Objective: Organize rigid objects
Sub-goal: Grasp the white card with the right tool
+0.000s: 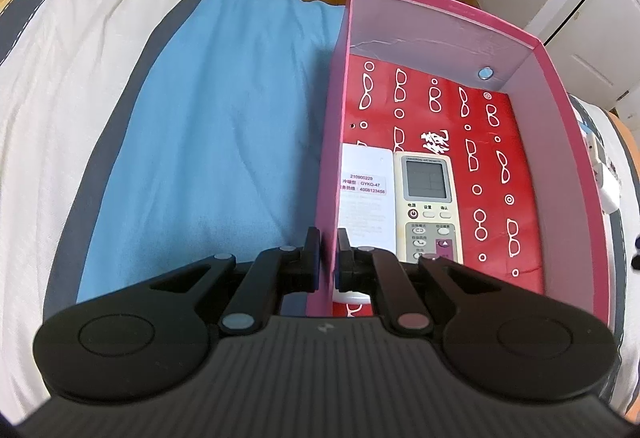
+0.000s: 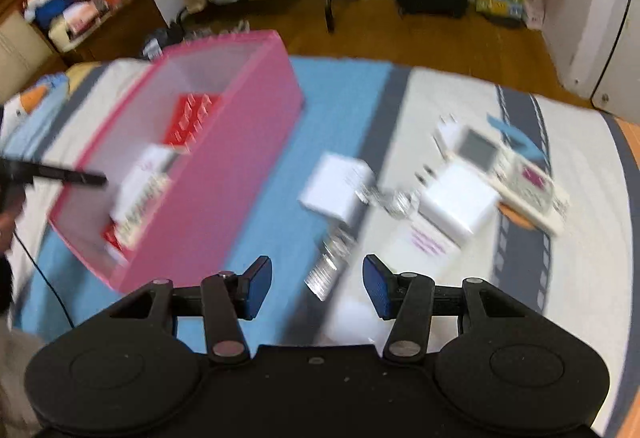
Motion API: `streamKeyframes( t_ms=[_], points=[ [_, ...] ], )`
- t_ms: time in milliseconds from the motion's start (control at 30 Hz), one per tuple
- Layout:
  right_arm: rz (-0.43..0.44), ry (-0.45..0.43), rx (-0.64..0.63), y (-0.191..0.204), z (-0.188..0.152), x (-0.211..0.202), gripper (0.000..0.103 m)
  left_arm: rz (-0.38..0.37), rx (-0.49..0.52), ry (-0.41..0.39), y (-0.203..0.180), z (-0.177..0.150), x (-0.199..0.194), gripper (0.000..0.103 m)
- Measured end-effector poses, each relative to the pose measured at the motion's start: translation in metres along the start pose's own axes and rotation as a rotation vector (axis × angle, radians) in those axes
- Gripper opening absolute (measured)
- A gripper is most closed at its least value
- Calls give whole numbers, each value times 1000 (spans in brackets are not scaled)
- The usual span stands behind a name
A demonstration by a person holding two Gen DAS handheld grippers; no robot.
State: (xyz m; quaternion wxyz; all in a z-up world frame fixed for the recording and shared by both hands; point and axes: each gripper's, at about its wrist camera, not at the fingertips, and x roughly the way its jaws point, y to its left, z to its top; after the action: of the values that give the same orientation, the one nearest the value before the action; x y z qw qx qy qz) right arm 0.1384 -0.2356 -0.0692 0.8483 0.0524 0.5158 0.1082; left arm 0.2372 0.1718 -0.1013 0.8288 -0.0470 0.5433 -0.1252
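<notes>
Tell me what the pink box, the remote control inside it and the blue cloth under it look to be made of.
Pink box: probably cardboard, matte; its thin flat walls show a pale paper-like inner face. The left gripper is clamped on its wall.
Remote control: apparently hard plastic, cream, slightly glossy, with a grey screen and moulded buttons.
Blue cloth: soft woven or knitted fabric, matte, with wrinkles.

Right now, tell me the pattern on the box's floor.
Red with white eyeglass outlines and small circles on the box floor, clearest in the left wrist view.

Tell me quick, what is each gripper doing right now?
Left gripper: shut on the pink box wall.
Right gripper: open, holding nothing.
</notes>
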Motion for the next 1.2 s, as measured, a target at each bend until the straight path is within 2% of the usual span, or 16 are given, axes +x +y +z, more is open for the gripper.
streamKeyframes(
  t_ms=[67, 233, 400, 467, 500, 533, 600, 700, 767, 867, 967, 1033, 1067, 1133, 1200],
  points=[
    [-9, 33, -62, -4, -13, 2, 56, 2, -3, 1, 0, 1, 1, 6],
    [-97, 100, -287, -2, -41, 17, 56, 5, -12, 7, 0, 1, 1, 6],
    [-96, 103, -344, 5, -49, 32, 56, 12, -12, 7, -2, 1, 1, 6],
    [-151, 126, -449, 15, -56, 44, 57, 11, -15, 9, -1, 2, 2, 6],
    [-205, 147, -537, 21, -63, 54, 62, 12, -15, 12, -1, 2, 3, 6],
    [-233, 131, -596, 26, -68, 59, 66, 14, -15, 15, -1, 2, 4, 6],
    [-237, 104, -639, 28, -71, 61, 66, 13, -18, 14, -1, 2, 5, 6],
    [-212, 115, -518, 17, -58, 61, 66, 12, -18, 16, 0, 2, 6, 6],
    [-197, 112, -484, 13, -56, 62, 64, 12, -19, 16, 0, 1, 5, 6],
    [-171, 107, -490, 10, -56, 59, 52, 10, -17, 15, 0, 1, 4, 6],
    [-145, 89, -394, 4, -46, 51, 33, 12, -17, 13, -1, 1, 4, 6],
    [-105, 69, -309, -2, -37, 48, 24, 12, -19, 12, -1, 1, 4, 6],
    [-75, 62, -243, -8, -32, 45, 22, 10, -20, 12, -1, 1, 4, 6],
    [4, 57, -81, -25, -24, 43, 12, 9, -22, 13, -1, 1, 4, 6],
    [67, 63, 103, -48, -19, 43, 8, 9, -21, 13, 0, 1, 4, 6]
  ],
)
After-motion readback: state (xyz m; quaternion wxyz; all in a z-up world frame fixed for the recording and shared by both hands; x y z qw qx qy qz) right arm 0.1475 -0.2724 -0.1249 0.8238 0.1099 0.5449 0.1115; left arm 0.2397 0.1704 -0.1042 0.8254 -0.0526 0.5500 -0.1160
